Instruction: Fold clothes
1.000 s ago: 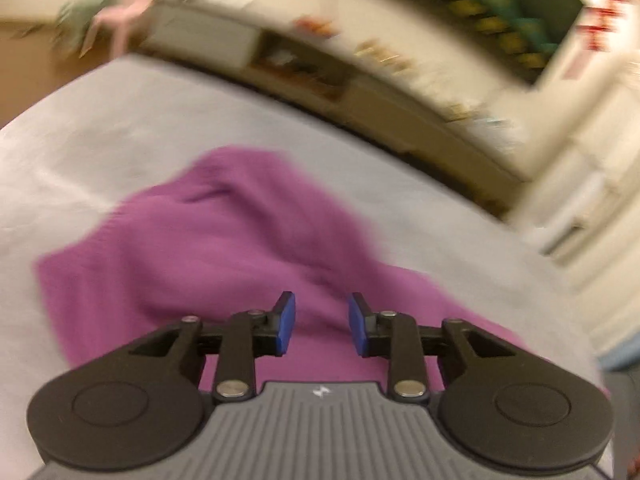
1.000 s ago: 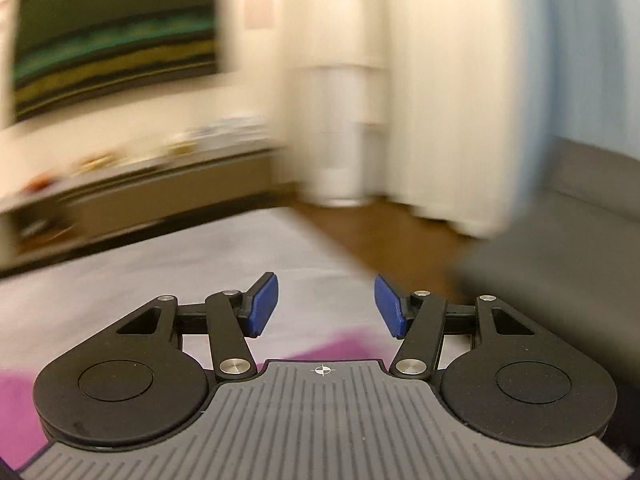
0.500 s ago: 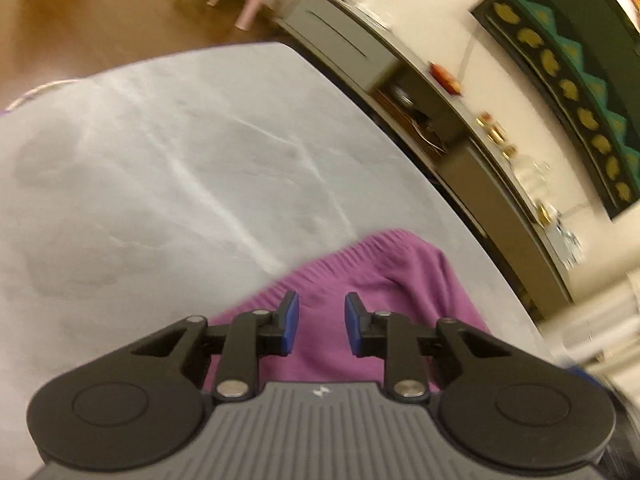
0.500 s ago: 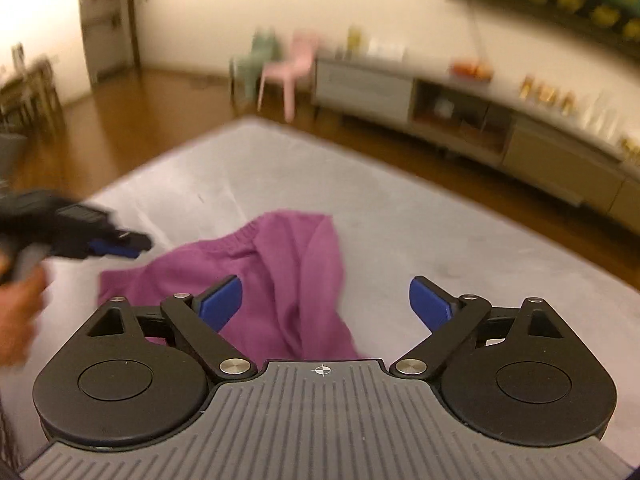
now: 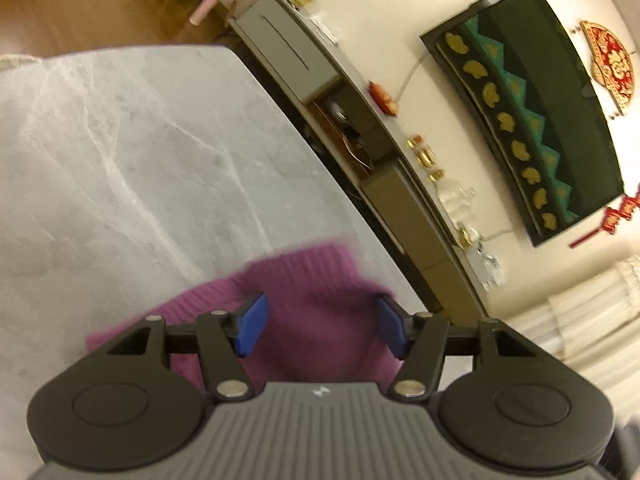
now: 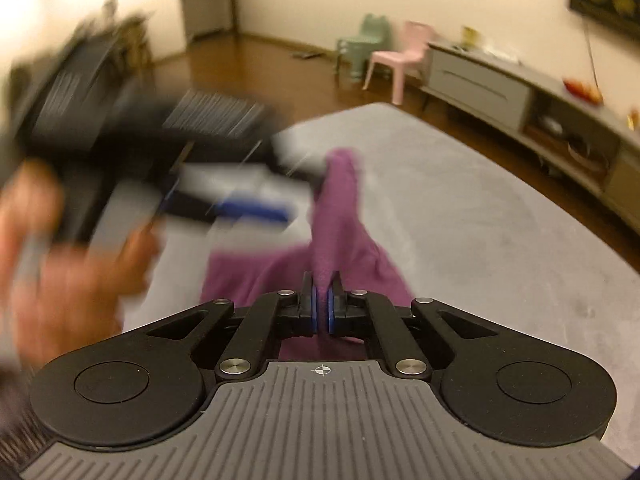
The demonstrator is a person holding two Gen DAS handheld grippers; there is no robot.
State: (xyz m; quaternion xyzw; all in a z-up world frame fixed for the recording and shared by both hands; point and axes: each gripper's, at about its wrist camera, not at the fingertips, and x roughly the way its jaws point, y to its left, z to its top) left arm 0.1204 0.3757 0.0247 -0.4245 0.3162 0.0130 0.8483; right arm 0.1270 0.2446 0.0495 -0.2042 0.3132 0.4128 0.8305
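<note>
A purple knit garment point(image 5: 316, 280) lies crumpled on the grey marble-patterned table point(image 5: 120, 160). My left gripper point(image 5: 320, 316) hovers over its ribbed edge. Its jaws are opening, the cloth lies below and between the blue pads, and neither pad presses on it. In the right wrist view my right gripper point(image 6: 322, 312) is shut on a raised fold of the garment point(image 6: 340, 216), which stands up in a ridge from the pads. A person's hand point(image 6: 60, 272) holds the blurred left gripper point(image 6: 288, 188) at the far end of that ridge.
The table point(image 6: 480, 220) ends at a rounded far edge, with wood floor point(image 6: 260, 60) beyond. A long grey cabinet point(image 6: 500, 88) runs along the wall. A pink chair point(image 6: 400, 60) and a green chair point(image 6: 360, 48) stand near it. A dark screen point(image 5: 540, 128) hangs on the wall.
My right gripper swung round from facing the room to the garment, opened wide, then closed on a fold. The left gripper rolled, shifted to the garment's edge and spread its jaws.
</note>
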